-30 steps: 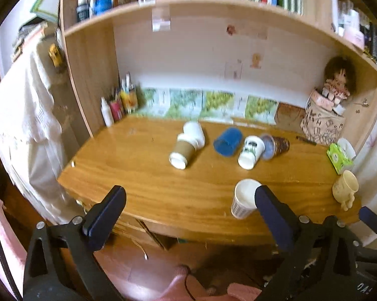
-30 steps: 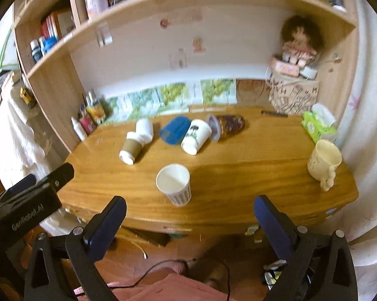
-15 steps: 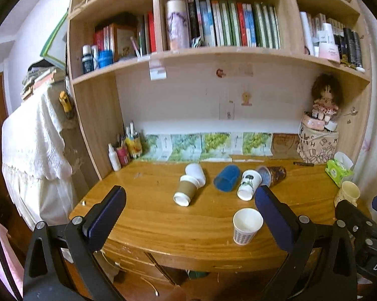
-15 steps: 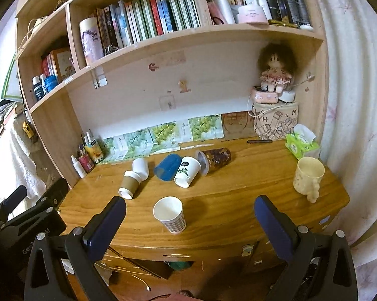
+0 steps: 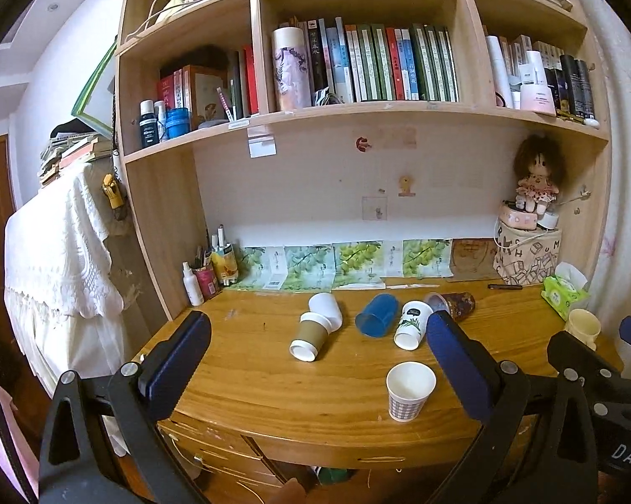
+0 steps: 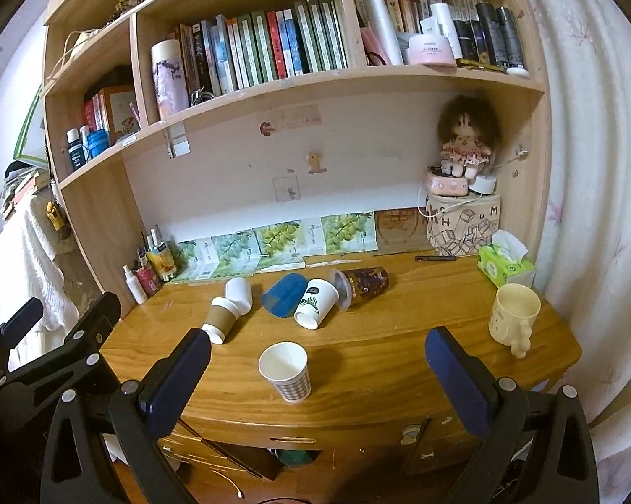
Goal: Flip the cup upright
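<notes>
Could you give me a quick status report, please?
Both grippers open, empty, short of the desk. Five cups lying down; checked cup upright. Nothing in the way.

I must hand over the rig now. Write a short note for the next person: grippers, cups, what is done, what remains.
Left gripper: open, holding nothing, back from the desk.
Right gripper: open, holding nothing.
Upright: checked paper cup near the front edge, cream mug at the right.
On their sides in a row behind: brown-sleeved cup, white cup, blue cup, leaf-print cup, dark patterned cup.
Left: stand those five up.
</notes>
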Demonstrator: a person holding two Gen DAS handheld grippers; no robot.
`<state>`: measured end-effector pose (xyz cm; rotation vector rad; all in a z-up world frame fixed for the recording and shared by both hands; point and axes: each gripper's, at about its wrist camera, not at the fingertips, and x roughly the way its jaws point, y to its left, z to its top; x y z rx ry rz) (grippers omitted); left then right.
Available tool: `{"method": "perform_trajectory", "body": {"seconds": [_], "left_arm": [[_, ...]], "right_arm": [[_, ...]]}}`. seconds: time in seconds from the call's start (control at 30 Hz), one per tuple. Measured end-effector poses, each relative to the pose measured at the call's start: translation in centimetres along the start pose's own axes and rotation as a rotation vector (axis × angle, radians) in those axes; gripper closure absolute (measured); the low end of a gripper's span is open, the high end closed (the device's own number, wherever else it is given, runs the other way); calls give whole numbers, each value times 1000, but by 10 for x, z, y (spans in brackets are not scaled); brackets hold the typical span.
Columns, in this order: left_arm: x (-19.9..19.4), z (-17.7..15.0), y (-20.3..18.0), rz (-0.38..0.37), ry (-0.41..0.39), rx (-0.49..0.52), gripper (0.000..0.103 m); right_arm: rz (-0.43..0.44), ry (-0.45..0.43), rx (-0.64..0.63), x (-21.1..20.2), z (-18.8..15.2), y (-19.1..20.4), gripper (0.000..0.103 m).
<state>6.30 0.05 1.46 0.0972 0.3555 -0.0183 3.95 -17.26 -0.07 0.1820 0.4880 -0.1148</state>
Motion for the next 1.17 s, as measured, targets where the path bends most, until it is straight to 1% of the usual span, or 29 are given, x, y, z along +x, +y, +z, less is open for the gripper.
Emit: {"method": "perform_trajectory", "body": {"seconds": [0.33,1.17], "left_arm": [[-2,-5,0,-7,9,-20,0],[-4,-1,-5,-38,15,-36,0]], "right_arm": [[-5,-17,-7,-3,0,2,1],[-3,1,9,-2,-1,-2,1]]}}
